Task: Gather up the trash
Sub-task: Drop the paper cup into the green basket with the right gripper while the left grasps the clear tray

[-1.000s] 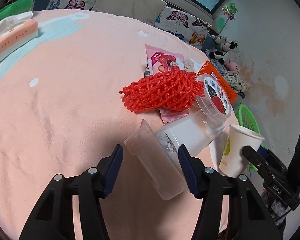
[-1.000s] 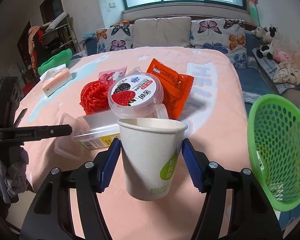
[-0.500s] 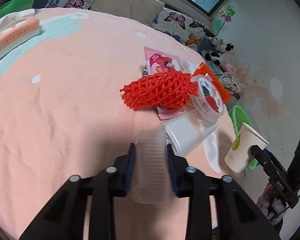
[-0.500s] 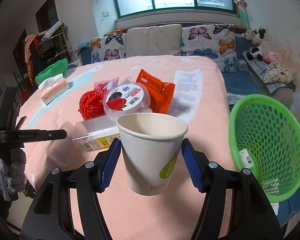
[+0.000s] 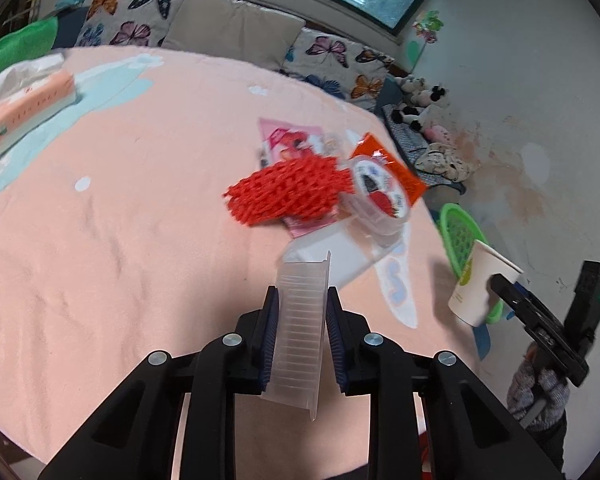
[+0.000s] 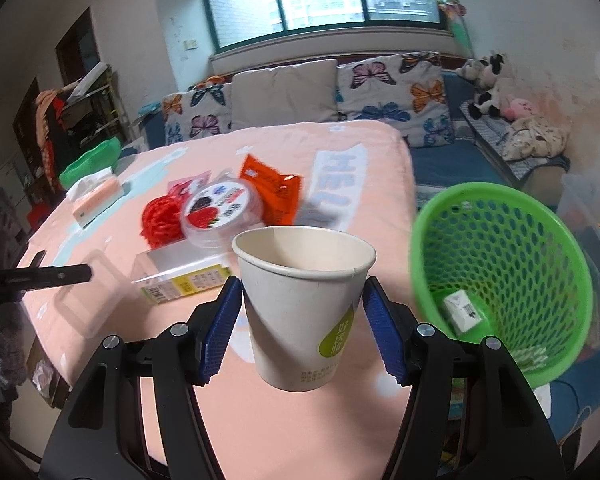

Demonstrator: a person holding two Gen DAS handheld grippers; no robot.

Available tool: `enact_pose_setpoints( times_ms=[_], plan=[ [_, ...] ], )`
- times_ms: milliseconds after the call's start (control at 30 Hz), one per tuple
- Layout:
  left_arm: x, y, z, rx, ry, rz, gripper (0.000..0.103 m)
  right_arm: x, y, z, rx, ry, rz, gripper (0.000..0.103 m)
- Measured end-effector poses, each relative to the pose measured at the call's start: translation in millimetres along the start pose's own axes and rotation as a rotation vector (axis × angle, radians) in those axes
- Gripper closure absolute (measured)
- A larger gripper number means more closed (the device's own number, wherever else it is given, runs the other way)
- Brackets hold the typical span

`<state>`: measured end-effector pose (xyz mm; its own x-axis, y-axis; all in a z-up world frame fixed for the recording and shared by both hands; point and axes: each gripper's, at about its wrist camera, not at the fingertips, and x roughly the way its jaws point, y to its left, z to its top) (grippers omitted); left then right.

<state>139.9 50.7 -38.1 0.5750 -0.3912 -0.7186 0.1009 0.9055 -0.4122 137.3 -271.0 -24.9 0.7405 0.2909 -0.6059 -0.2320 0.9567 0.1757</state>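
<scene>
The right gripper [image 6: 302, 326] is clamping the paper cup [image 6: 304, 304] by its sides, cup upright, mouth up, hanging above the table edge. The green basket [image 6: 540, 280] is sitting just to the cup's right and lower, beside the table, mouth tilted toward the camera, with a small white carton [image 6: 464, 312] already lying inside.

The left gripper [image 5: 300, 336] is closing on the clear plastic lid [image 5: 300, 332], gripping it on edge between the blue pads; the lid is sticking out forward and slightly down past the fingertips, clear of the pink tablecloth [image 5: 120, 220].

Step in hand, as a judgement: carrying the cup across to the basket. Doing it well is meaning getting the cup fully over the basket mouth before opening the jaws, and tipping it toward the opening so it is dropping inside and not glancing off the rim. The lid is thin and flexible, so the left grip is likely needing to stay firm to stop it pivoting.

Other trash is lying on the table: red foam net [image 5: 288, 192], round fruit tub [image 5: 380, 196] leaning on it, orange wrapper [image 5: 392, 164], pink wrapper [image 5: 288, 136], clear box [image 6: 180, 272]. The tissue pack [image 5: 28, 108] is sitting well apart at the far left
</scene>
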Motion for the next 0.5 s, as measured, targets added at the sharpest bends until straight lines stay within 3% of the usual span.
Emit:
enact_pose_setpoints(
  times_ms=[267,500],
  plan=[
    [-16.8,-40.6,15.7,0.069,-0.025,-0.092,0.08,-12.7,-42.3,2.4,0.06,-0.038,-0.085,0.04],
    [-2.5,-85.0,35.6,0.138,-0.001,-0.166,0.08,-11.0,-94.7,4.7,0.119,-0.035,-0.195,0.04]
  ],
)
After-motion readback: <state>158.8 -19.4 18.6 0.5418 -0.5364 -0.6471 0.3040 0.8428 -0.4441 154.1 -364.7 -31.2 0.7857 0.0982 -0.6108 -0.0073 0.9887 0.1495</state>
